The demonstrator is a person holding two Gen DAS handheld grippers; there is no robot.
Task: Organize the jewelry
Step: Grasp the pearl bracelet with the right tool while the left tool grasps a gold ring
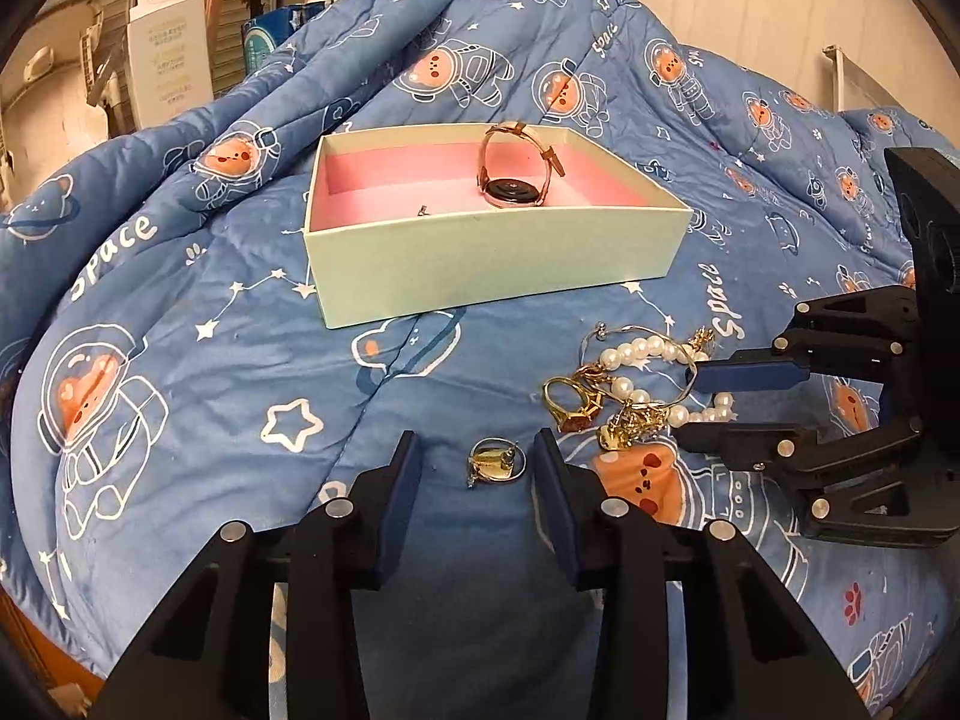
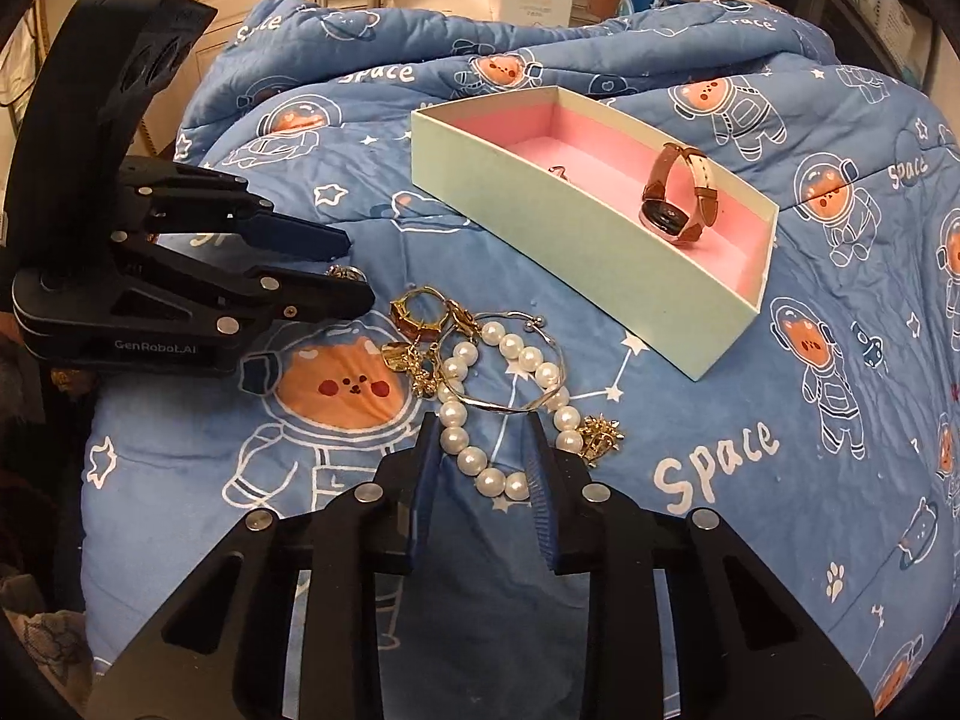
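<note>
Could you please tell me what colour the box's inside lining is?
Pink; the box shows its lining best in the right wrist view.

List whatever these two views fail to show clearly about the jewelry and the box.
- Small item in the box: left wrist view, near wall hides most of it; right wrist view, too small.
- Watch dial: too small to read.
- Gold pile: tangled, pieces uncountable.
- Pearl bracelet: right gripper fingers flank it; contact unclear.

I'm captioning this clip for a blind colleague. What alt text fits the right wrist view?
The right hand-held gripper, open, straddles a pearl bracelet in a jewelry pile on a blue space-print quilt. Behind, a pale box with pink lining holds a brown-strapped watch; the left hand-held gripper reaches in from the left.
</note>
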